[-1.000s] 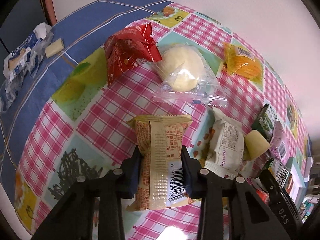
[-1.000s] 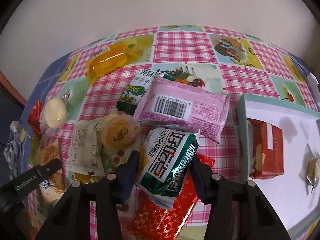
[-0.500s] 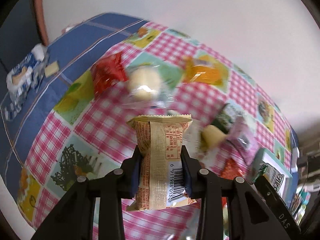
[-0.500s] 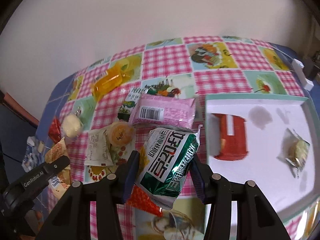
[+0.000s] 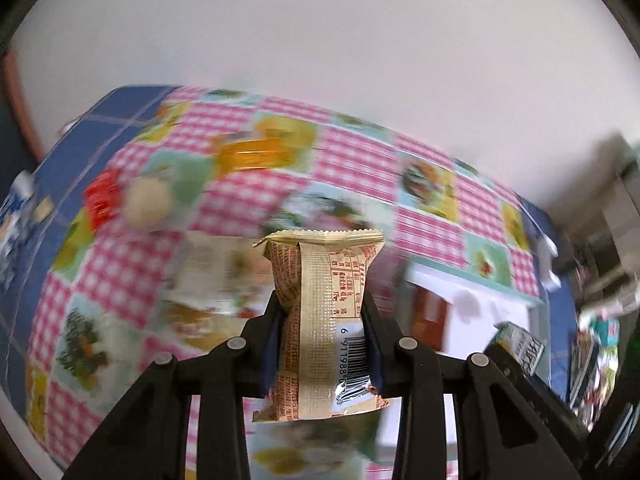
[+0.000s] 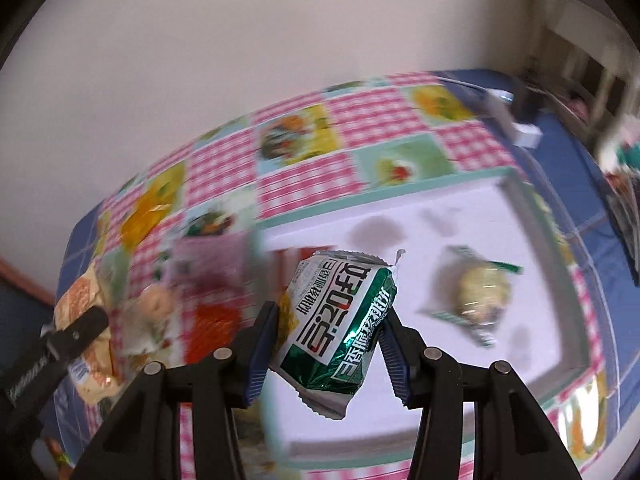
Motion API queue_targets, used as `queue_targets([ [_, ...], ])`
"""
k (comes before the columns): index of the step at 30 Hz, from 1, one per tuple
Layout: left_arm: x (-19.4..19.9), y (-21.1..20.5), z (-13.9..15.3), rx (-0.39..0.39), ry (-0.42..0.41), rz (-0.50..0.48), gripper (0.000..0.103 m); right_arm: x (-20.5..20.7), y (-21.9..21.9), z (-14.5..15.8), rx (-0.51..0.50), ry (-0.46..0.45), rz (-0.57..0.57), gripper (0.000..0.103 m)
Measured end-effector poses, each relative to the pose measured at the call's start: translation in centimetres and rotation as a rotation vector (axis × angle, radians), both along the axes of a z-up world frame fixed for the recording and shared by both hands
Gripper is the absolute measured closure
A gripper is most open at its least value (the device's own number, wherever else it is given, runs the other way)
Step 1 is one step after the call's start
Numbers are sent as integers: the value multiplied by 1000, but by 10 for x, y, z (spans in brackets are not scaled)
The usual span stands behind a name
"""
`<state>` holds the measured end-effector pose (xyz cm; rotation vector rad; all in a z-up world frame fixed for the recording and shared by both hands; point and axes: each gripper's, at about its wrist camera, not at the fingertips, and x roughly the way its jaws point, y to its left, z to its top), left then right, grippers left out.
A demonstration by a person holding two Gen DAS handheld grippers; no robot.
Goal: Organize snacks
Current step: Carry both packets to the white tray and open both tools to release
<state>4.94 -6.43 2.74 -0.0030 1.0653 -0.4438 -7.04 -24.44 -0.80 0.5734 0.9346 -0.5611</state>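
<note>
Both tongs are loaded here. The left tongs [image 5: 322,336] are clenched on a tan snack packet [image 5: 320,320], standing upright between the pads with its barcode end down, held up in the air over the checked tablecloth [image 5: 360,164] on the surface. The right tongs [image 6: 328,344] are grasping a green foil snack bag [image 6: 340,320], tilted a bit, and it hangs right above the white tray [image 6: 460,216] with the mint green rim.

Inside the tray there's a round snack in a clear wrapper [image 6: 482,292] lying flat toward the right side, and in the left view a red box [image 5: 430,316] sits at the tray's near-left end.

The rest of the pile is pretty blurred: an orange packet [image 5: 256,152] near the far edge, a red packet [image 5: 100,200] touching a pale round bun [image 5: 146,202] at the left, and a pink packet [image 6: 212,256] just left of the tray.
</note>
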Motion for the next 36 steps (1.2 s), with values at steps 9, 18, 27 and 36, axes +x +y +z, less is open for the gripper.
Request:
queue_targets([
  [9, -45, -109, -20, 54, -22, -250, 66, -52, -92, -10, 3, 2, -199, 51],
  [18, -58, -166, -51, 124, -15, -348, 66, -73, -140, -34, 49, -10, -277, 50],
  [27, -50, -186, -76, 142, 2, -370, 65, -59, -148, -52, 58, 10, -265, 50],
  [36, -44, -179, -70, 127, 10, -352, 49, -50, -145, -57, 55, 42, -236, 50],
])
